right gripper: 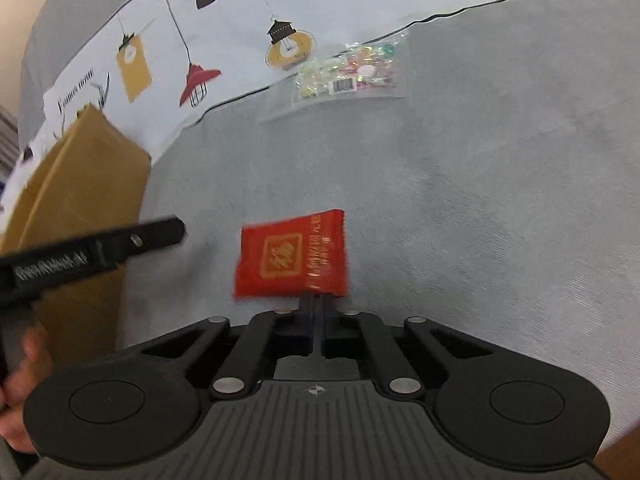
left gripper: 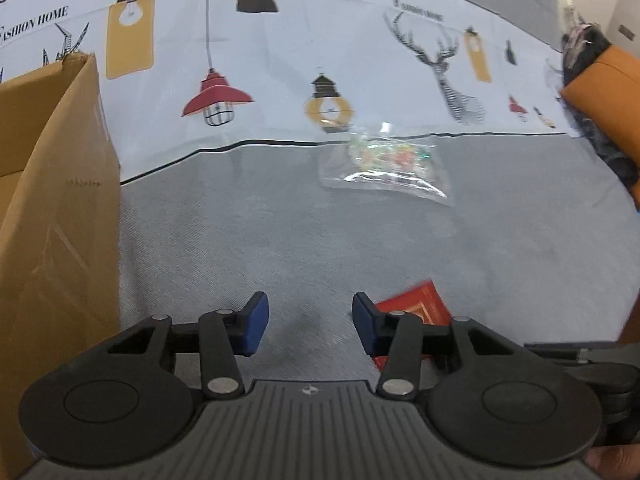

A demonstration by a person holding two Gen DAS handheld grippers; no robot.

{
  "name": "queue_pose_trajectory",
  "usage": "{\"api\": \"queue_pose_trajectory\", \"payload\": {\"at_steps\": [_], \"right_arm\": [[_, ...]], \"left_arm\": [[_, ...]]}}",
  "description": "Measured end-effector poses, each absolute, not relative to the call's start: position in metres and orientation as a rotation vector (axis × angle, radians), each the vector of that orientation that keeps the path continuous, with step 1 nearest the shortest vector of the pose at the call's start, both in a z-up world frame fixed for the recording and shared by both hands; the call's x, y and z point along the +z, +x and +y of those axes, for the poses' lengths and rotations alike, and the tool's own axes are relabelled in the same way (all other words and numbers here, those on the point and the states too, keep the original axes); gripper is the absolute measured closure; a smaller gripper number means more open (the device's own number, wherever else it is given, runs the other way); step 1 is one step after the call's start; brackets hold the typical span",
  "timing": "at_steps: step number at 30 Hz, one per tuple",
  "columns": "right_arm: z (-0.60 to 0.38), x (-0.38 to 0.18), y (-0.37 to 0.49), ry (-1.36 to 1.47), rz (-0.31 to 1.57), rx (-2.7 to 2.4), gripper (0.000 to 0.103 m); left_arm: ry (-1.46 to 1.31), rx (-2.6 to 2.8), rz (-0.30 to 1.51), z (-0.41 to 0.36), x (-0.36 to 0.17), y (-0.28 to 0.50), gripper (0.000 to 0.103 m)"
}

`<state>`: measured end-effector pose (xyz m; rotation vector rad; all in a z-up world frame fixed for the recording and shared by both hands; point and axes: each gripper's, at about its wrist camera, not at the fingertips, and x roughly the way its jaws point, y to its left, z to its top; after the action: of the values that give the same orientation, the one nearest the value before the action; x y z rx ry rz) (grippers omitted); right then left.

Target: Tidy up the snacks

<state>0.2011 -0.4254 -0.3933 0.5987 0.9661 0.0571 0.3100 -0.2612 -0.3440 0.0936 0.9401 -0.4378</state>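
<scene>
A red snack packet (right gripper: pixel 292 256) with gold print hangs just over the grey cloth, pinched at its near edge by my right gripper (right gripper: pixel 316 300), whose fingers are closed together. In the left wrist view the same red packet (left gripper: pixel 416 304) shows behind the right blue pad (left gripper: pixel 366 322) of my left gripper (left gripper: pixel 310 320). The left jaws stand apart with only cloth between them. A clear bag of coloured candies (right gripper: pixel 352 70) lies further out on the cloth, and the clear bag (left gripper: pixel 384 164) is also ahead and to the right in the left wrist view.
An open cardboard box (left gripper: pixel 52 200) stands at the left, close to the left gripper; the box (right gripper: pixel 80 184) is also at the left of the right wrist view. A lamp-and-deer printed sheet (left gripper: pixel 280 60) lies beyond. An orange object (left gripper: pixel 600 92) sits far right.
</scene>
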Motion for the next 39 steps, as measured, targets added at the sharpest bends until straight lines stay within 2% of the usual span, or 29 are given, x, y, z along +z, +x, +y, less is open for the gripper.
{"api": "queue_pose_trajectory", "payload": {"at_steps": [12, 18, 20, 21, 22, 23, 24, 25, 26, 27, 29, 31, 32, 35, 37, 39], "right_arm": [[-0.431, -0.415, 0.318, 0.674, 0.856, 0.281, 0.103], [-0.449, -0.407, 0.317, 0.702, 0.790, 0.254, 0.103], [-0.454, -0.396, 0.314, 0.649, 0.752, 0.233, 0.099], [-0.458, -0.392, 0.311, 0.631, 0.736, 0.205, 0.099], [-0.463, -0.388, 0.308, 0.618, 0.717, 0.169, 0.098], [-0.469, -0.384, 0.305, 0.611, 0.692, 0.135, 0.091], [-0.474, -0.381, 0.303, 0.602, 0.673, 0.100, 0.070], [-0.479, -0.378, 0.302, 0.579, 0.657, 0.045, 0.055], [-0.484, -0.377, 0.300, 0.562, 0.642, 0.008, 0.029], [-0.488, -0.377, 0.300, 0.541, 0.626, -0.020, 0.016], [-0.492, -0.379, 0.306, 0.490, 0.626, -0.029, 0.016], [-0.492, -0.385, 0.315, 0.405, 0.637, -0.030, 0.016], [-0.490, -0.389, 0.321, 0.377, 0.649, -0.035, 0.016], [-0.495, -0.410, 0.332, 0.415, 0.696, -0.013, 0.016], [-0.486, -0.412, 0.337, 0.317, 0.695, -0.027, 0.022], [-0.475, -0.411, 0.340, 0.223, 0.701, -0.048, 0.042]], "left_arm": [[0.078, -0.296, 1.008, -0.256, -0.361, 0.354, 0.051], [0.126, -0.268, 1.010, -0.282, -0.360, 0.378, 0.051], [0.153, -0.277, 1.008, -0.295, -0.362, 0.385, 0.051], [0.180, -0.284, 1.009, -0.302, -0.366, 0.389, 0.051], [0.216, -0.291, 0.998, -0.309, -0.369, 0.391, 0.045], [0.247, -0.303, 0.980, -0.316, -0.370, 0.392, 0.045], [0.271, -0.323, 0.972, -0.320, -0.370, 0.394, 0.045], [0.295, -0.338, 0.972, -0.324, -0.371, 0.396, 0.046], [0.308, -0.346, 0.973, -0.326, -0.372, 0.398, 0.048], [0.309, -0.352, 0.974, -0.325, -0.372, 0.400, 0.053], [0.296, -0.347, 0.977, -0.320, -0.370, 0.403, 0.065], [0.286, -0.312, 0.969, -0.313, -0.367, 0.407, 0.098], [0.291, -0.279, 0.966, -0.310, -0.366, 0.410, 0.103], [0.246, -0.218, 0.991, -0.292, -0.370, 0.419, 0.103], [0.225, -0.219, 1.000, -0.284, -0.372, 0.420, 0.103], [0.216, -0.226, 1.002, -0.283, -0.370, 0.418, 0.103]]}}
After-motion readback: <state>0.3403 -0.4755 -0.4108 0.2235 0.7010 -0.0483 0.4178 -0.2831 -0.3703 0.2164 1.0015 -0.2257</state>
